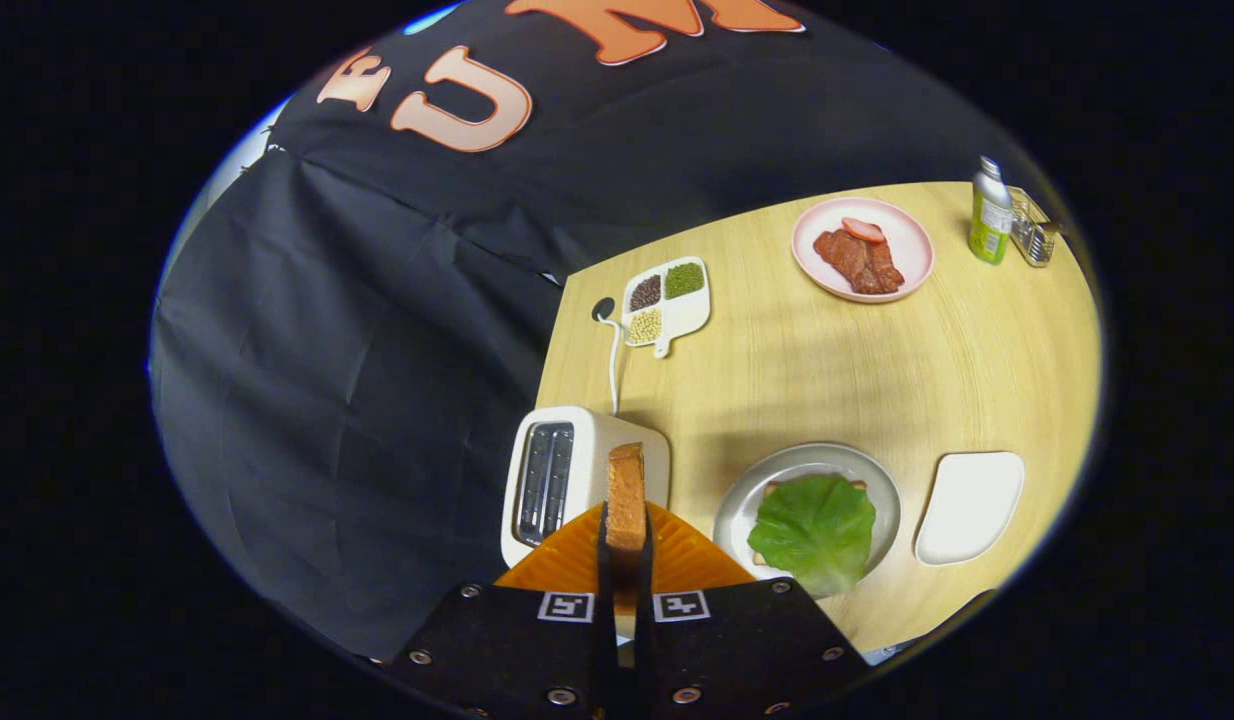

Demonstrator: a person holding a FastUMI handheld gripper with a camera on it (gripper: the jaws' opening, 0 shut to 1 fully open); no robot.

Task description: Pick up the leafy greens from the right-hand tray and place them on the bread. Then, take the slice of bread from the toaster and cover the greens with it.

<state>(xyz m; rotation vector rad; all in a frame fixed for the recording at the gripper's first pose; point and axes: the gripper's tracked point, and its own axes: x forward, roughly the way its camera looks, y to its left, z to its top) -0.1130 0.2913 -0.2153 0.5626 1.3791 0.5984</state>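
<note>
Your tool [625,560] is closed on the slice of bread [625,495], both fingers pressing its flat faces so the slice stands on edge between them, lifted clear above the toaster [567,478]. The toaster sits at the tabletop's [877,360] black-cloth edge. Just beside it, toward the white tray [969,505], is the grey plate [867,475] where the leafy greens [815,530] already lie over the bottom bread, which peeks out at its corners.

Judge the slice as light and fairly stiff, but crumbly and easy to dent: squeeze no harder than you need, or the fingers will crush the crumb. You hold it low, near one edge, so most of it stands free ahead of the fingers. That should help you tip it flat over the greens. The leaf looks soft and springy, slightly domed. Expect the slice to rock or slide on it, so set it down square and central before letting go.
</note>
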